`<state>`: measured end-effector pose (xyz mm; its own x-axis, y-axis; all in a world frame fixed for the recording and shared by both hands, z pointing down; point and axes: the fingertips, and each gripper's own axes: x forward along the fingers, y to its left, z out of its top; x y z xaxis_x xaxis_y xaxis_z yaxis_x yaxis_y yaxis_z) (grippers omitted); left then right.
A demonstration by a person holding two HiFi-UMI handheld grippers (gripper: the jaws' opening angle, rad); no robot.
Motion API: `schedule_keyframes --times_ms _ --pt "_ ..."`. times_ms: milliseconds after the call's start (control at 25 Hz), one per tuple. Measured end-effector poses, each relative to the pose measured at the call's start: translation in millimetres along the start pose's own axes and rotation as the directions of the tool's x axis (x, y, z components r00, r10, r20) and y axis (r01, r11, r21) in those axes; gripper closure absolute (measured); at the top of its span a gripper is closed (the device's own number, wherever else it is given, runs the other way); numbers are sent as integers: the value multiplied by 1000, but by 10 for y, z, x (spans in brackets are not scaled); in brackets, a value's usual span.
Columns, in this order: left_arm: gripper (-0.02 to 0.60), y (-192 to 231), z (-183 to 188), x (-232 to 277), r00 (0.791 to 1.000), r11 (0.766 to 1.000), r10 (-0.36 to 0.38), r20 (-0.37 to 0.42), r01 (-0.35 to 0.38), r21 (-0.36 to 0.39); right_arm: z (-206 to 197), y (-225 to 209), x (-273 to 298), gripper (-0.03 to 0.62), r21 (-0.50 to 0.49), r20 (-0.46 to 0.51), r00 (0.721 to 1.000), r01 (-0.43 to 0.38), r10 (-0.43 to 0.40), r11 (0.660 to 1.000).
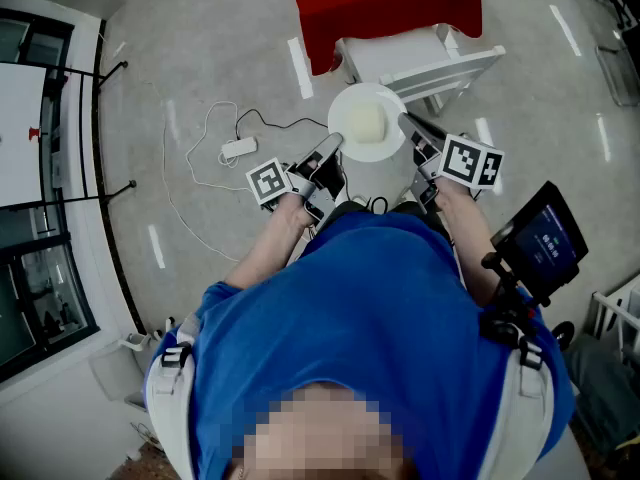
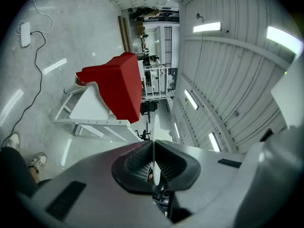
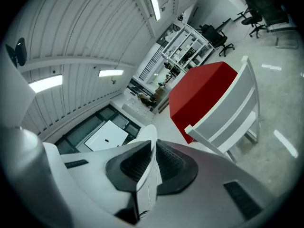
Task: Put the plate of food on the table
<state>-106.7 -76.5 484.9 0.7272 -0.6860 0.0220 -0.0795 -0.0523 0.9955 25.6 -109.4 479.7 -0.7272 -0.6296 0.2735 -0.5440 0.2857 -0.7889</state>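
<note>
Head view: a person in a blue shirt stands over the floor; left tool (image 1: 333, 148) and right tool (image 1: 410, 128) pinch opposite sides of the white plate (image 1: 392, 106); a pale block of food (image 1: 366, 121) sits mid-plate; the plate is in the air, roughly level, just short of the white chair (image 1: 430, 63); the red tabletop (image 1: 385, 3) lies beyond the chair, and the plate is not over it; a cable with a white adapter (image 1: 238, 149) lies on the floor to the left; a screen (image 1: 545, 236) on a stand is at the right.

Left gripper view: left tool (image 2: 153, 152) has its jaws drawn tight on the plate (image 2: 153, 164) rim, which shows edge-on as a thin white line between the ribbed pads; tabletop (image 2: 118, 82) and chair (image 2: 88, 109) are ahead, well apart from the tool; shoes (image 2: 35, 160) at lower left.

Right gripper view: right tool (image 3: 151, 158) is clamped on the plate (image 3: 145, 184) at the other edge, with no gap at the pads; tabletop (image 3: 202, 96) and chair (image 3: 232, 120) are ahead, apart from the plate.

Step, as I read it: carry phase, grasp done, placement not begun; the next move likely calls for bringing the plate past the chair and over the red top, with both tools moving together and level so the food doesn't slide; then lower until the base rests and only then let the jaws part.
</note>
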Motion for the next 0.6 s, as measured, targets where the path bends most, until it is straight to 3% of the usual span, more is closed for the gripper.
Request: schedule_keyframes --times_ms 600 --pt "561 -21 15 30 1000 1000 -7 -13 7 7 32 11 -19 571 -5 18 1000 4 -4 1000"
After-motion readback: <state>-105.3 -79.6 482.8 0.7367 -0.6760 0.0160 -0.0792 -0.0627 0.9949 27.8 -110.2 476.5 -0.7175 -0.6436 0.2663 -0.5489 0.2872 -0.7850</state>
